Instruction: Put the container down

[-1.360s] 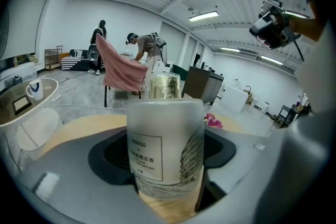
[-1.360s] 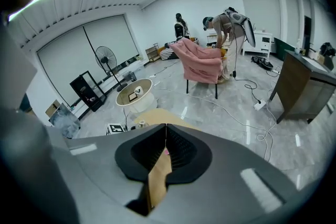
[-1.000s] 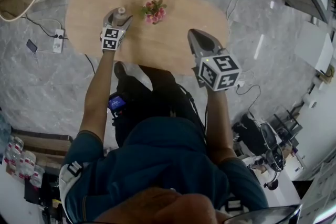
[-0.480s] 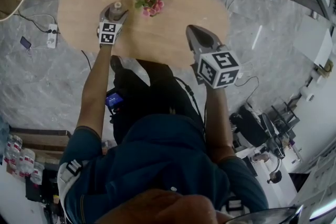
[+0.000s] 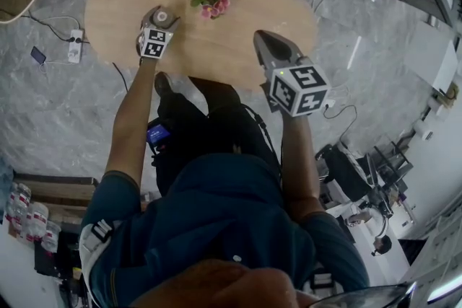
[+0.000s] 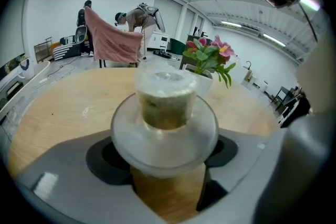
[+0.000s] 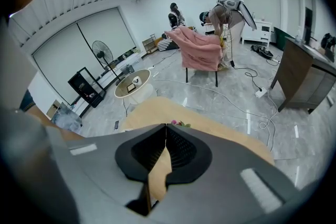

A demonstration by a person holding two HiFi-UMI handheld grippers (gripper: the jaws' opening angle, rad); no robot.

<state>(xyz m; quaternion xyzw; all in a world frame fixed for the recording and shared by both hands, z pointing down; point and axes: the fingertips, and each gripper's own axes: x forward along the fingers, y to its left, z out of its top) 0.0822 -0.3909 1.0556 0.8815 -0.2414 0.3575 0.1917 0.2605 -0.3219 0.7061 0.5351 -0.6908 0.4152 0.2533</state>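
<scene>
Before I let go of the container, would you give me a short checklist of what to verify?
1. Container held by the left gripper: ok. The pads touch its wide rim on both sides, though the jaws have just opened slightly.
2. Container resting on the table: cannot tell. Its base is hidden.
3. Container upright: ok, as far as the left gripper view shows.
4. Clear of the flowers: ok. They stand apart, beyond it.
5. Right gripper out of the way: ok. It is shut, empty and off to the side.
</scene>
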